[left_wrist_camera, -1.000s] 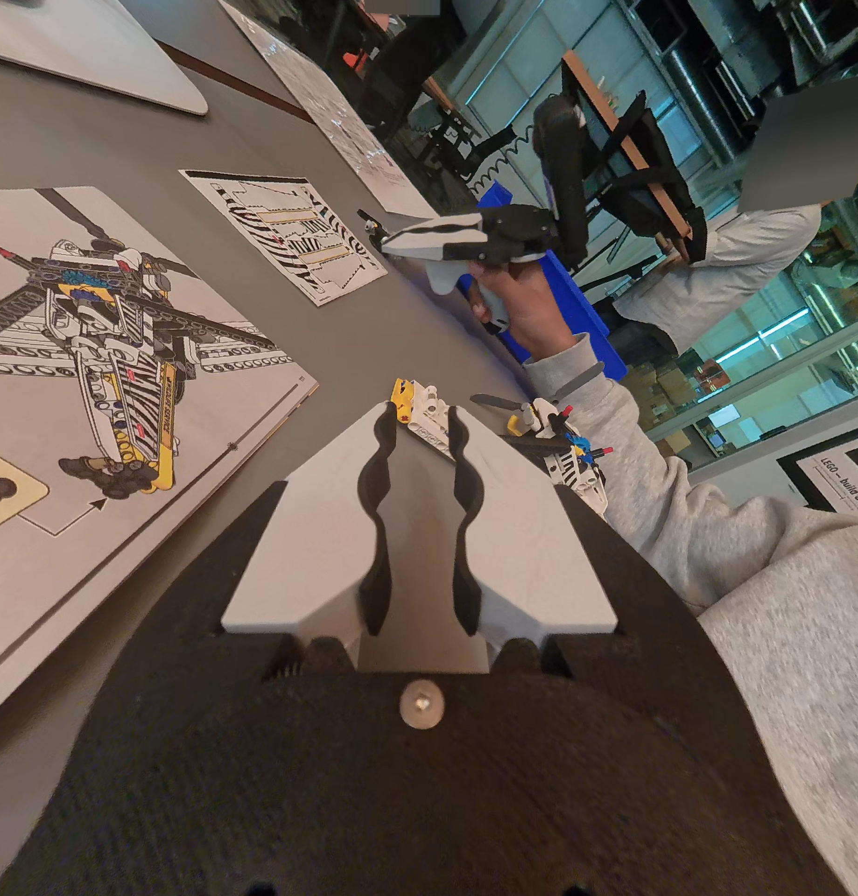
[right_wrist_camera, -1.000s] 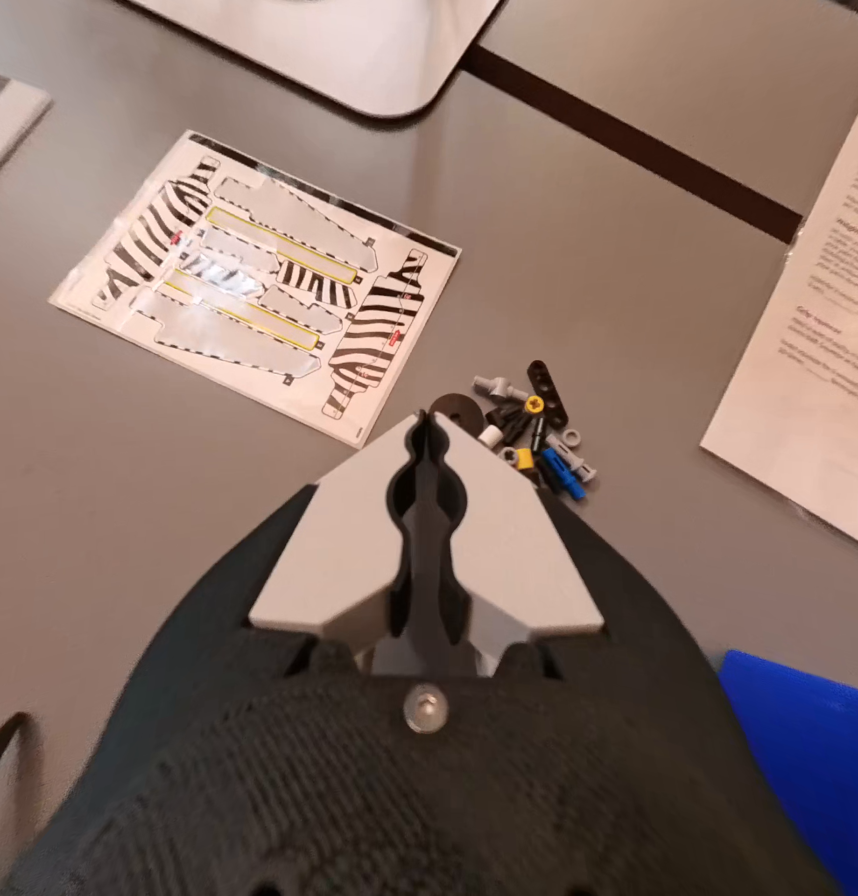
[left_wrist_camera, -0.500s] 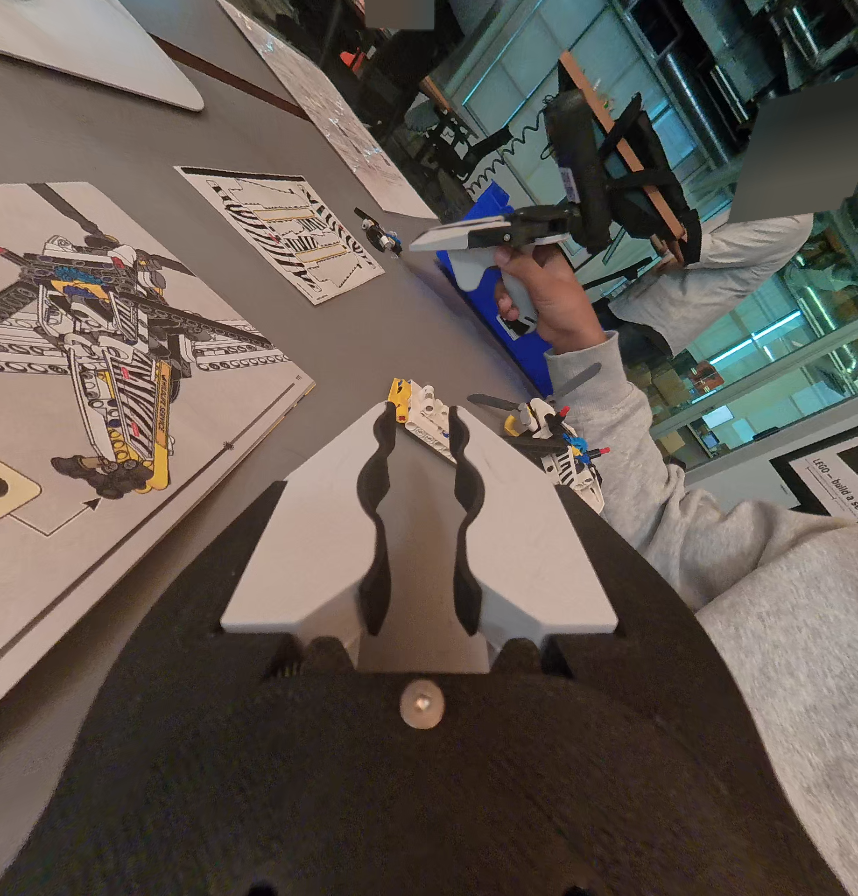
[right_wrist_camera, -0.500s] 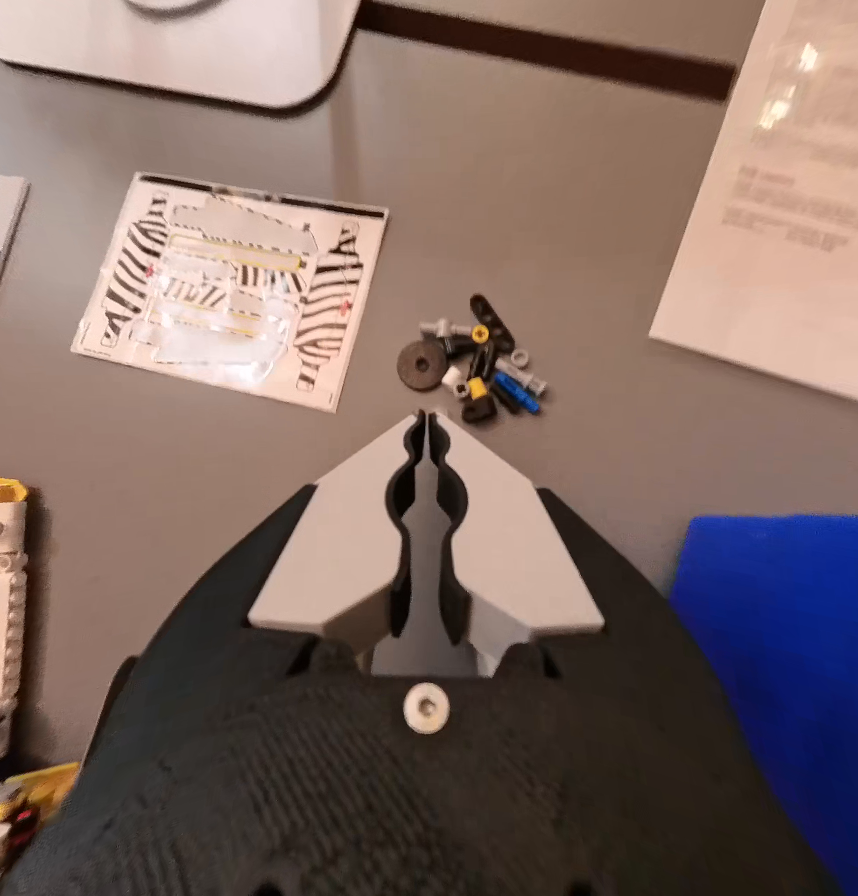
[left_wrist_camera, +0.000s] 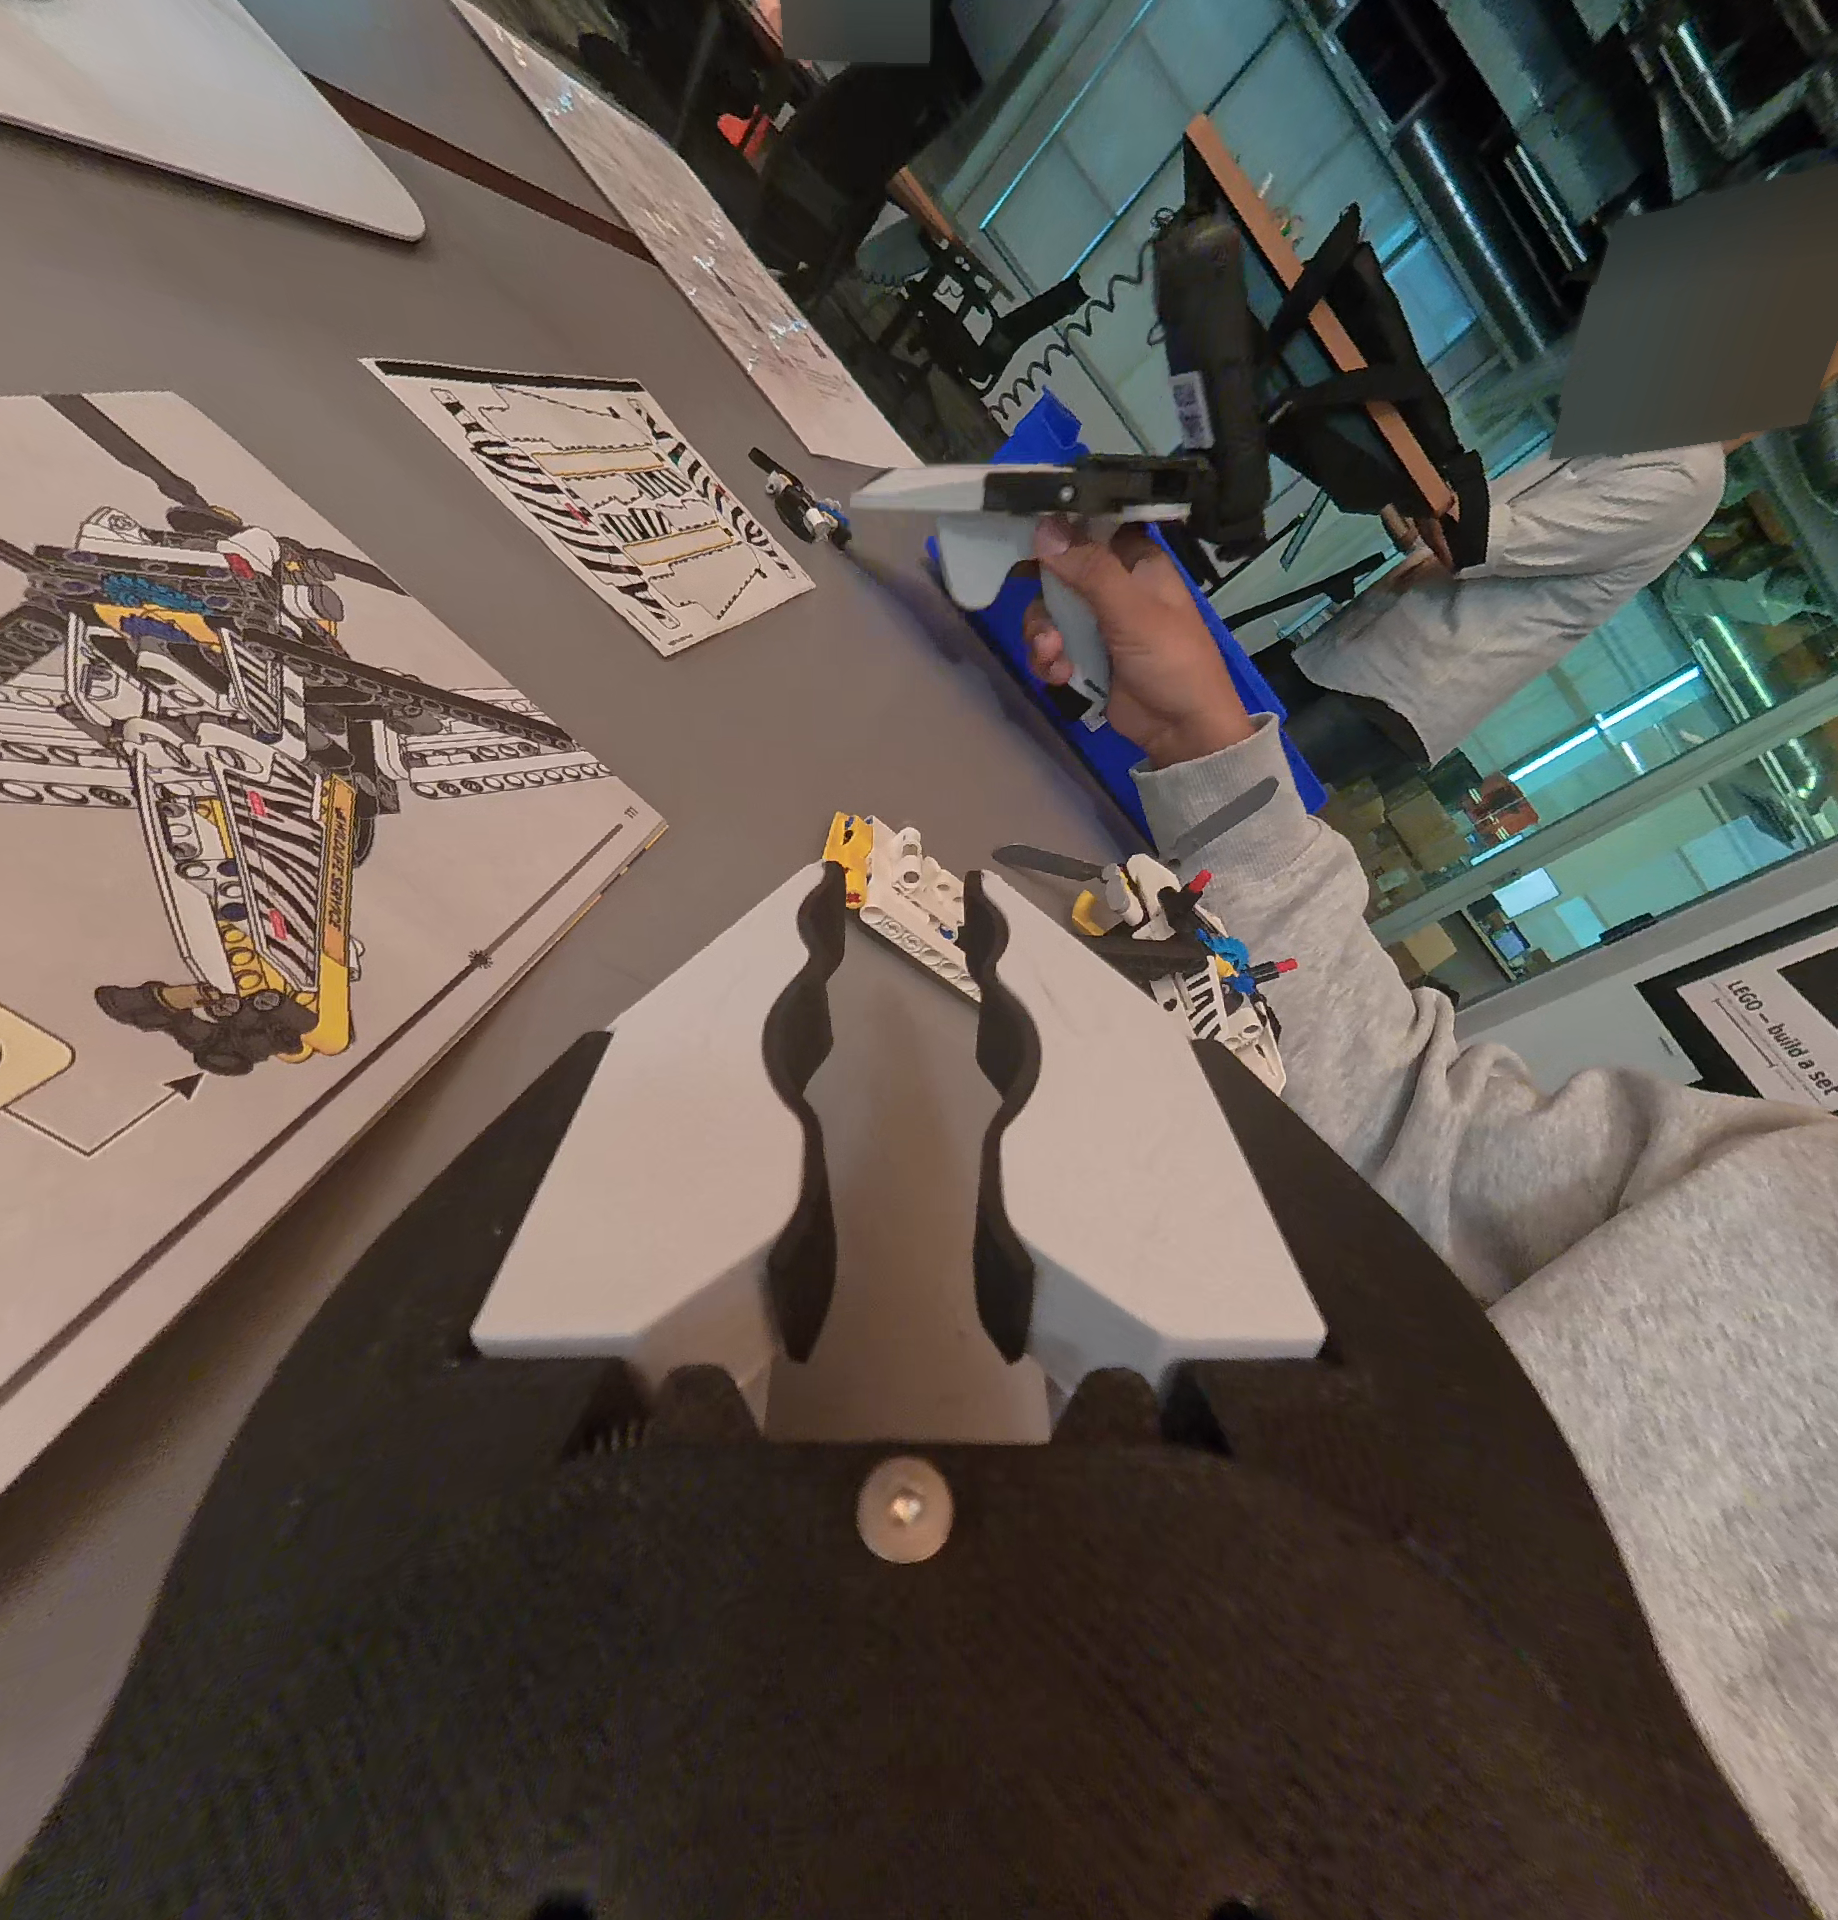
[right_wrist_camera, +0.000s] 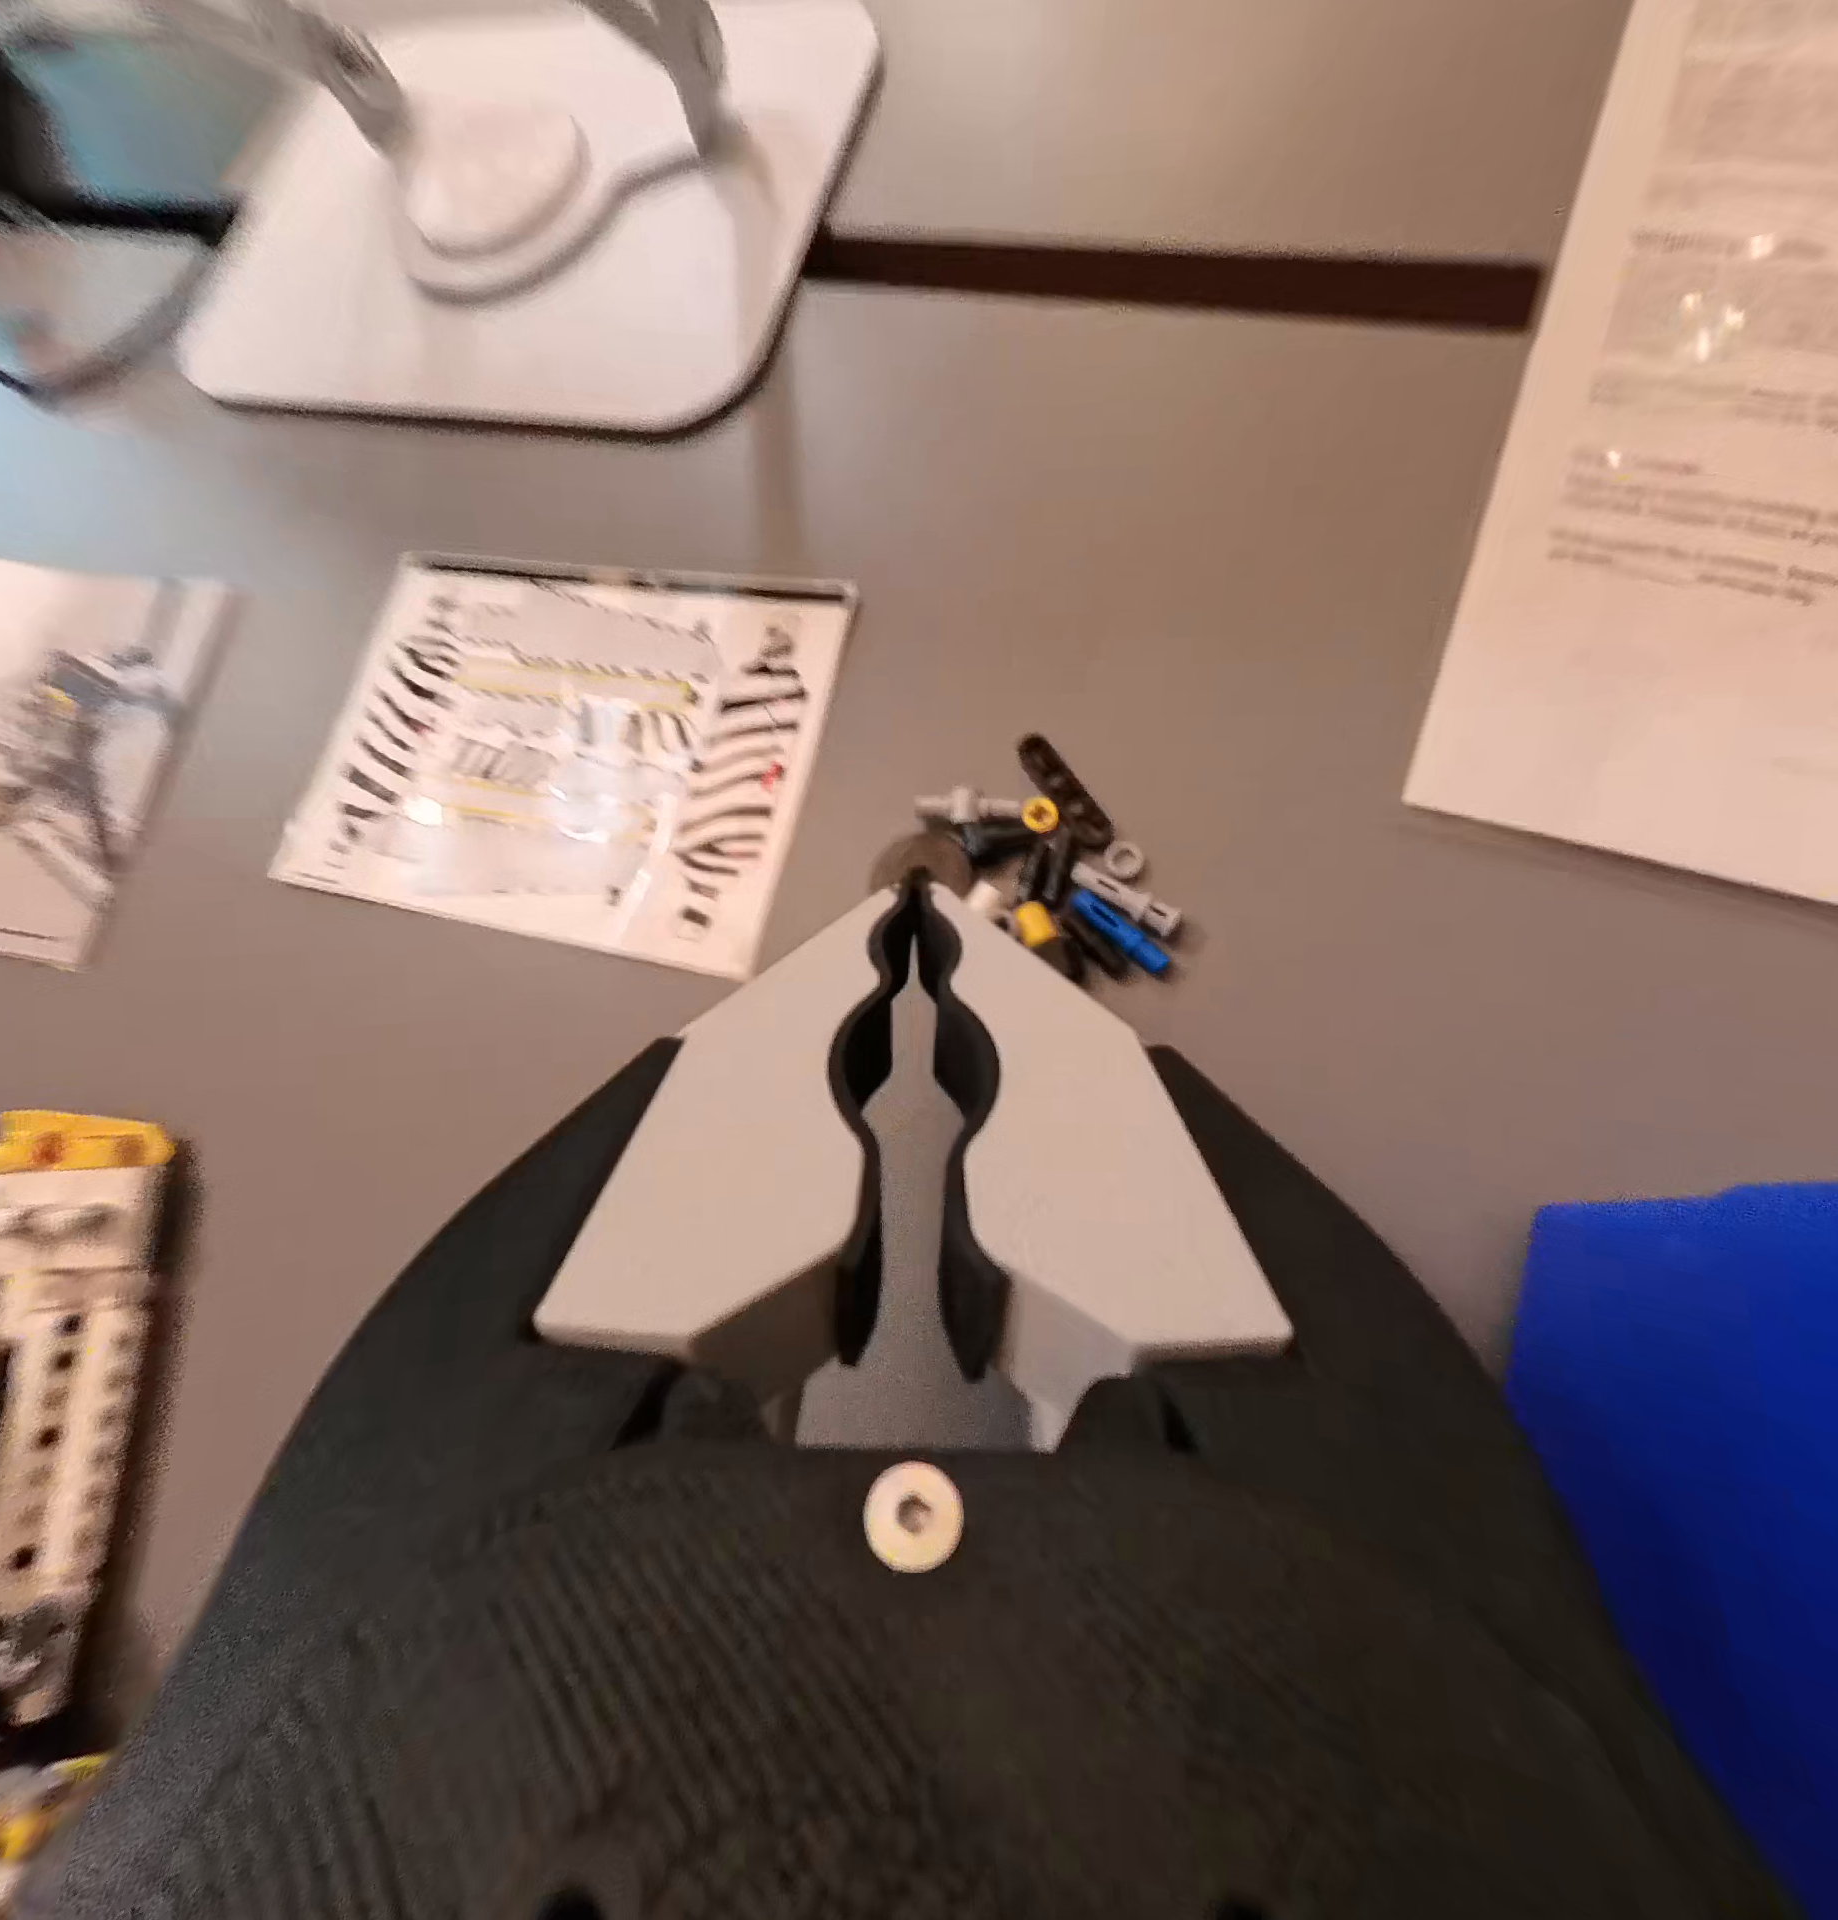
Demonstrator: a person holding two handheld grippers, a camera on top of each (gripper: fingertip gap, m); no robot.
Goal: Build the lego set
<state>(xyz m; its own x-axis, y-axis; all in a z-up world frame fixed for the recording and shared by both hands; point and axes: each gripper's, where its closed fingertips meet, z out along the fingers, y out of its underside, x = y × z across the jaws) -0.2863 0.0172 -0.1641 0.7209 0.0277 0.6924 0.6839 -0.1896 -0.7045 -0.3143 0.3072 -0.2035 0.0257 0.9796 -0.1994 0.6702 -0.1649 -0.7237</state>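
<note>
My left gripper (left_wrist_camera: 899,883) is open and empty, low over the grey table. Its tips frame the white and yellow end of the part-built lego model (left_wrist_camera: 915,909), without touching it. The model's striped body (left_wrist_camera: 1206,987) lies to the right by a grey sleeve. My right gripper (right_wrist_camera: 915,894) is shut, and nothing shows between its tips. It hovers just short of a small pile of loose lego parts (right_wrist_camera: 1060,883). In the left wrist view the right gripper (left_wrist_camera: 873,499) is held level above the table beside that pile (left_wrist_camera: 806,504). The model (right_wrist_camera: 53,1403) is blurred at the left edge.
An open instruction booklet (left_wrist_camera: 219,779) lies at the left. A zebra-striped sticker sheet (right_wrist_camera: 582,748) lies left of the pile. A blue bin (right_wrist_camera: 1704,1455) stands at the right. A printed paper sheet (right_wrist_camera: 1704,520) lies at the far right. A white stand base (right_wrist_camera: 541,208) sits at the back. The grippers' ends are close to 30 cm from one another.
My right gripper has lifted off the table by the loose parts and levelled out, still shut. My left gripper has stayed open in the same place.
</note>
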